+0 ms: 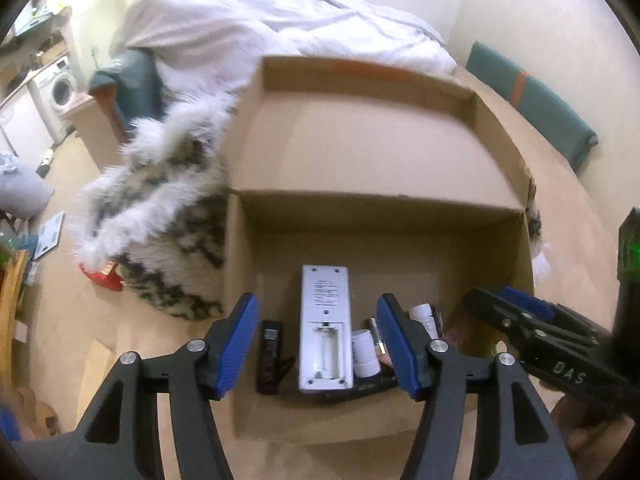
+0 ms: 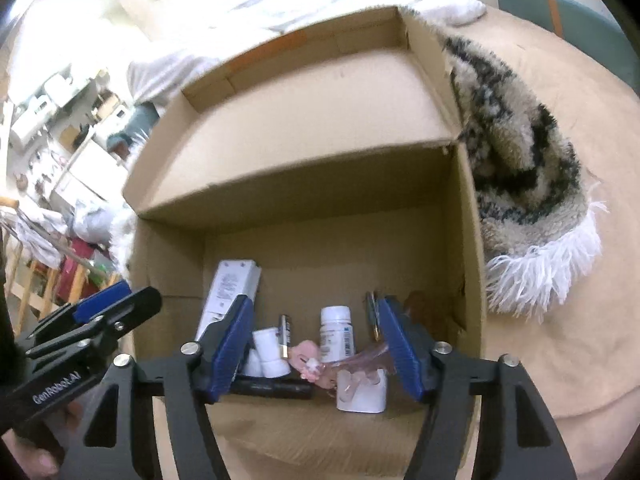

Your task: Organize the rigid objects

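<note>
- Left gripper [image 1: 318,344]: fingers stand apart, nothing between the pads; it hangs above the near end of the cardboard box [image 1: 236,264].
- Right gripper [image 2: 316,348]: fingers wide, empty, over the same box from the other side.
- The task's things lie on the box floor, bunched at the near wall: white remote [image 1: 325,328] face down with its battery bay open, black stick-shaped device [image 1: 270,354] just left of it, white pill bottle [image 2: 338,334] upright, small white cylinders [image 2: 270,350], a battery [image 2: 285,334], white charger block [image 2: 362,394].
- Handling, my read: all light and stiff. Remote: pinch across the short width near the middle; smooth plastic may slip. Bottle: grab the body; round, likely to roll or tip.
- Small parts touch each other, so a pick may nudge neighbours.
- Room: far half of the floor is bare. Walls are tall and the rear flap [image 2: 304,120] stands up, so go in from above.
- Shaggy rug [image 2: 520,168] crowds the box's outside.
</note>
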`<state>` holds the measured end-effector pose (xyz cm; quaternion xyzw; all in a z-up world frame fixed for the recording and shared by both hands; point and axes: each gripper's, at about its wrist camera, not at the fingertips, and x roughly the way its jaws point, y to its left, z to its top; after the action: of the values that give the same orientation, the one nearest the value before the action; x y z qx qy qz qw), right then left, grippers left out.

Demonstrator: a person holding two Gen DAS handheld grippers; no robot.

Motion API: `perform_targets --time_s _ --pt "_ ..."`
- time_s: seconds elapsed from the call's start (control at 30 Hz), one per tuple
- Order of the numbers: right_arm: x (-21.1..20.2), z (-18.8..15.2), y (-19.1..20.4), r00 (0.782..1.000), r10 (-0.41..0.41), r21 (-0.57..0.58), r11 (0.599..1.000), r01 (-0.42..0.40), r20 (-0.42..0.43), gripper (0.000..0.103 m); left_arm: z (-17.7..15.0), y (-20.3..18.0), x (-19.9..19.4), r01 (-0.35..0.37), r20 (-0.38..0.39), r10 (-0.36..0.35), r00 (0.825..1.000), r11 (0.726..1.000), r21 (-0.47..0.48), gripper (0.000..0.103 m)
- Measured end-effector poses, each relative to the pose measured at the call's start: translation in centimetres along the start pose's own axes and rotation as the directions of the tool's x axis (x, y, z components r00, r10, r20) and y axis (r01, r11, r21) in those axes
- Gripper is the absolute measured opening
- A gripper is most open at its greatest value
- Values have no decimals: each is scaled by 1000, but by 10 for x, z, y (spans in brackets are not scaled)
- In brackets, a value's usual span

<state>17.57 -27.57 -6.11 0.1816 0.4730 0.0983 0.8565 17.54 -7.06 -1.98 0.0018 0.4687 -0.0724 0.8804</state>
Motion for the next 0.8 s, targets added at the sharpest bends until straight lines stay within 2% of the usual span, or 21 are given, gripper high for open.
perform_targets --time_s 0.07,0.13,0.2,0.3,0.43,0.63,0.7,0.77,0.8 --pt "-9 -2 3 1000 7 -10 1000 -7 17 81 -2 6 -11 -8 11 7 1000 1000 5 59" --pt "-19 -6 7 999 -5 -32 999 6 46 98 -6 11 -19 -16 15 16 1000 1000 18 59" --pt "-30 -8 11 997 -17 -54 998 22 78 103 -15 5 -33 -24 15 23 1000 999 34 59" --pt "-43 -13 17 994 -27 -70 997 34 103 103 -28 12 -46 -31 33 29 999 999 44 59" --pt "-62 -23 24 992 -28 -65 997 36 123 103 -43 22 -72 -73 105 69 992 997 28 58" --pt "-94 -43 44 983 -25 -100 994 44 184 103 -59 38 -98 -53 154 56 986 998 -20 59" --pt "-103 -52 50 978 -28 -111 993 51 206 103 -66 41 -105 -46 170 50 984 999 -27 63" --pt "-113 -61 53 971 -24 -115 992 53 238 103 -73 44 -110 -23 176 30 984 999 -41 79" --pt "-117 -64 54 968 -27 -116 992 58 250 103 -77 46 -112 -5 175 14 984 999 -49 83"
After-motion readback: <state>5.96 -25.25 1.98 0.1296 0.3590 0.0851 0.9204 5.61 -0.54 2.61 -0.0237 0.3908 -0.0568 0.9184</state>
